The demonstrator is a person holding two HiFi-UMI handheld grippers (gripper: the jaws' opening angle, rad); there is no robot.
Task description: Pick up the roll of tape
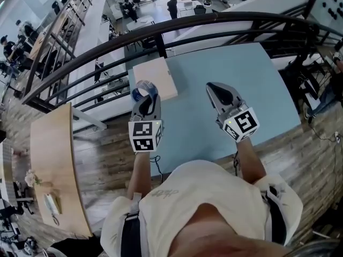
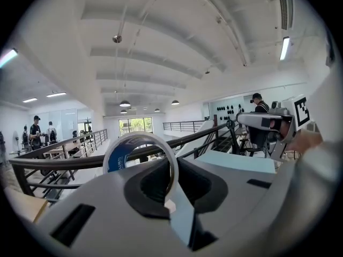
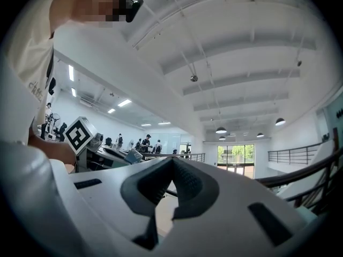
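The roll of tape (image 1: 143, 91), clear with a blue and white core, is held up in the air above the light blue table (image 1: 262, 95). My left gripper (image 1: 146, 98) is shut on it. In the left gripper view the tape roll (image 2: 140, 153) stands on edge, its rim pinched between the jaws of the left gripper (image 2: 172, 189). My right gripper (image 1: 214, 88) hovers over the table to the right, shut with nothing in it. In its own view the right gripper (image 3: 173, 159) shows tips that meet with nothing between them.
A flat wooden board (image 1: 155, 77) lies at the table's far left corner. A dark curved railing (image 1: 161, 33) runs beyond the table, with a lower floor and people behind it. A wooden table (image 1: 51, 159) stands at the left.
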